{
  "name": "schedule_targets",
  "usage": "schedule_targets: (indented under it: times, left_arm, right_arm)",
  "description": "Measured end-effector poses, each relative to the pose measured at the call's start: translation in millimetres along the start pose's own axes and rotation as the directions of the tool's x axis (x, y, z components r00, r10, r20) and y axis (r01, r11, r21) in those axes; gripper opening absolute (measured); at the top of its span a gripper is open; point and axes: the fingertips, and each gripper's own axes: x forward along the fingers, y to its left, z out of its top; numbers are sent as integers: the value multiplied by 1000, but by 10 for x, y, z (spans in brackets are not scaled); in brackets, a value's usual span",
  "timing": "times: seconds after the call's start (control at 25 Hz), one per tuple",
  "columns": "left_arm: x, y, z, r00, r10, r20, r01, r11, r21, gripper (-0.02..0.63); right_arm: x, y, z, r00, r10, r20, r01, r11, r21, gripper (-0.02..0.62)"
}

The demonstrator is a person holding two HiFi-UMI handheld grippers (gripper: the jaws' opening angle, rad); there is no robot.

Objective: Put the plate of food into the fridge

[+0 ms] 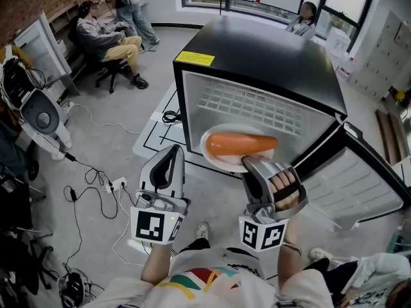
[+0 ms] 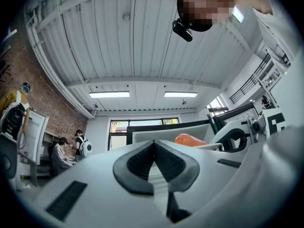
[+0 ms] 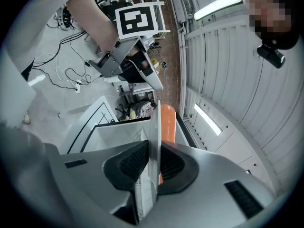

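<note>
A white plate (image 1: 212, 156) carrying a long orange sausage (image 1: 240, 144) hangs just in front of the open black fridge (image 1: 257, 63). My right gripper (image 1: 252, 166) is shut on the plate's near rim; in the right gripper view the plate (image 3: 153, 141) stands edge-on between the pads, the sausage (image 3: 167, 122) beyond it. My left gripper (image 1: 170, 165) is to the left of the plate, jaws shut together with nothing in them. In the left gripper view the left gripper (image 2: 153, 147) points up, and the sausage (image 2: 191, 140) and fridge (image 2: 166, 129) show past it.
The fridge door (image 1: 366, 172) hangs open to the right. A wire shelf (image 1: 257, 108) lies inside the white fridge cavity. Cables (image 1: 90, 172) trail over the floor at left. Seated people (image 1: 106, 40) are at the back left, another person (image 1: 303, 19) behind the fridge.
</note>
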Motion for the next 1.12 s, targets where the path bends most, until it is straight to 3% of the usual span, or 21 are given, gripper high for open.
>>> schedule_targets:
  times: [0.24, 0.68, 1.12]
  left_arm:
    - [518, 105, -272, 992, -122, -11, 121, 992, -31, 6]
    - [975, -267, -579, 961, -277, -23, 273, 956, -105, 6]
    - [1246, -455, -655, 953, -302, -35, 298, 951, -84, 6]
  right_arm:
    - [330, -35, -199, 993, -26, -114, 27, 1000, 11, 48]
    - [404, -77, -682, 962, -37, -269, 42, 999, 13, 48]
    - [748, -192, -928, 962, -18, -274, 24, 1000, 19, 48]
